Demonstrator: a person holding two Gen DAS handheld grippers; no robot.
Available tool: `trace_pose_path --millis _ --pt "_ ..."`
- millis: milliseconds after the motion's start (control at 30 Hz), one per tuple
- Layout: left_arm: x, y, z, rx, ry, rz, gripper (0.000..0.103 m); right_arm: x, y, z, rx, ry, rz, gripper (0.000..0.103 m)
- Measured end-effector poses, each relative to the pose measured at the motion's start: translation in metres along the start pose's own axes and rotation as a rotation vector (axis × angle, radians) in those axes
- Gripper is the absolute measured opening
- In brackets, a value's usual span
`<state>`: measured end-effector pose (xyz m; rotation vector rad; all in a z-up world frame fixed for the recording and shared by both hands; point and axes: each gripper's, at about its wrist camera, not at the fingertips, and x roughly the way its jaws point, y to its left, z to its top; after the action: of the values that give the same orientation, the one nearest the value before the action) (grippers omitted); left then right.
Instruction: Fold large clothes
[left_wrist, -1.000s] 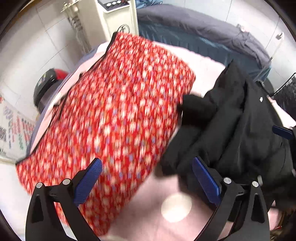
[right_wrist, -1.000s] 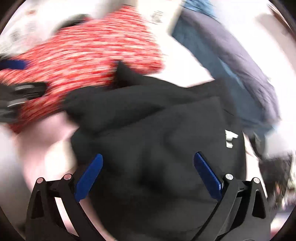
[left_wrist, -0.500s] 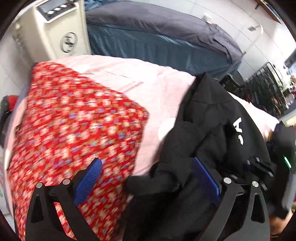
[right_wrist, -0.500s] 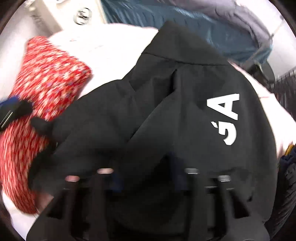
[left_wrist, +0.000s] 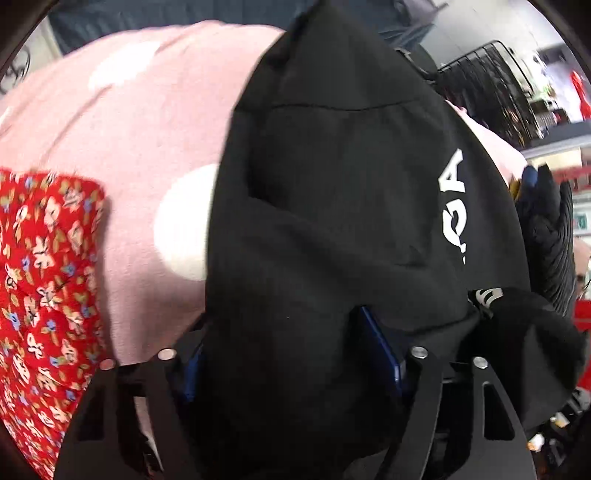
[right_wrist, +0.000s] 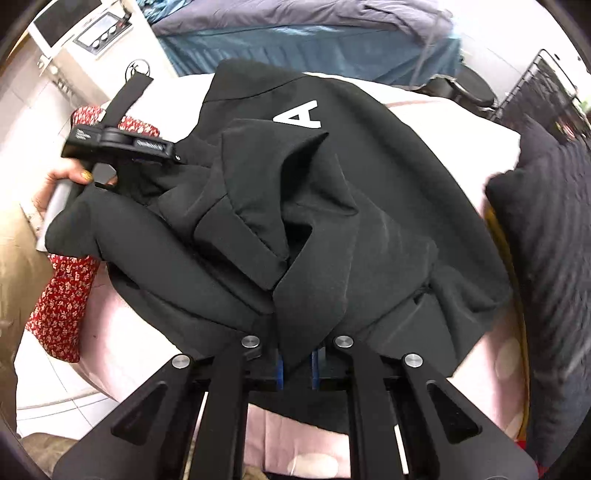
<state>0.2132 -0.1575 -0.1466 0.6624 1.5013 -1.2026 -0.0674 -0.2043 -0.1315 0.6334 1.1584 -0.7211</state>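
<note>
A black garment (left_wrist: 332, 221) with white letters lies crumpled on the pink spotted bed cover (left_wrist: 129, 129). My left gripper (left_wrist: 286, 358) points down at its left part. Its jaws are closing, and a thick bunch of the black cloth sits between the blue pads (left_wrist: 380, 350). In the right wrist view the same black garment (right_wrist: 369, 221) spreads out ahead. My right gripper (right_wrist: 295, 369) is shut on a fold of its near edge. A hand (right_wrist: 62, 177) holds the left gripper's body at the garment's left side.
A folded red floral garment (left_wrist: 44, 295) lies left of the black one. A dark knitted garment (right_wrist: 546, 258) sits at the right edge. Behind stand a bed with grey-blue covers (right_wrist: 295, 44), a white machine (right_wrist: 74, 33) and a black wire rack (right_wrist: 546, 88).
My left gripper swung right from the red floral garment onto the black one, and its jaws narrowed. My right gripper went from wide open to shut on the black cloth.
</note>
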Motion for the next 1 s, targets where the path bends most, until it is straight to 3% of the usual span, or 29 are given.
trace_pose_path --millis 67,133,200,267,467,667,800,900,1000 --pt "-0.001 -0.006 -0.007 -0.004 -0.012 -0.028 0.039 -0.011 -0.006 0.001 0.016 -0.031 0.007 0.009" --pt "-0.01 0.001 -0.018 -0.087 -0.043 -0.076 0.011 -0.024 -0.017 0.0 0.037 -0.069 0.017 0.009" --pt "-0.035 0.004 -0.033 -0.151 -0.108 -0.187 0.005 -0.048 -0.029 0.002 0.059 -0.126 0.037 0.008" --pt "-0.063 -0.003 -0.047 -0.147 -0.177 -0.221 0.004 -0.071 -0.043 0.004 0.078 -0.176 0.047 0.008" --pt "-0.173 -0.075 -0.095 -0.029 -0.423 -0.178 0.003 -0.158 -0.085 0.008 0.087 -0.375 0.157 0.007" --pt "-0.329 -0.148 -0.164 0.072 -0.748 -0.132 0.003 -0.281 -0.117 -0.012 -0.012 -0.661 0.381 0.007" --pt "-0.435 -0.211 -0.224 0.183 -1.016 -0.06 0.003 -0.358 -0.127 -0.037 -0.144 -0.855 0.549 0.007" --pt "-0.497 -0.251 -0.276 0.238 -1.214 -0.017 0.003 -0.411 -0.14 -0.063 -0.233 -1.019 0.673 0.006" --pt "-0.541 -0.275 -0.32 0.252 -1.348 -0.013 0.003 -0.455 -0.164 -0.086 -0.261 -1.153 0.8 0.006"
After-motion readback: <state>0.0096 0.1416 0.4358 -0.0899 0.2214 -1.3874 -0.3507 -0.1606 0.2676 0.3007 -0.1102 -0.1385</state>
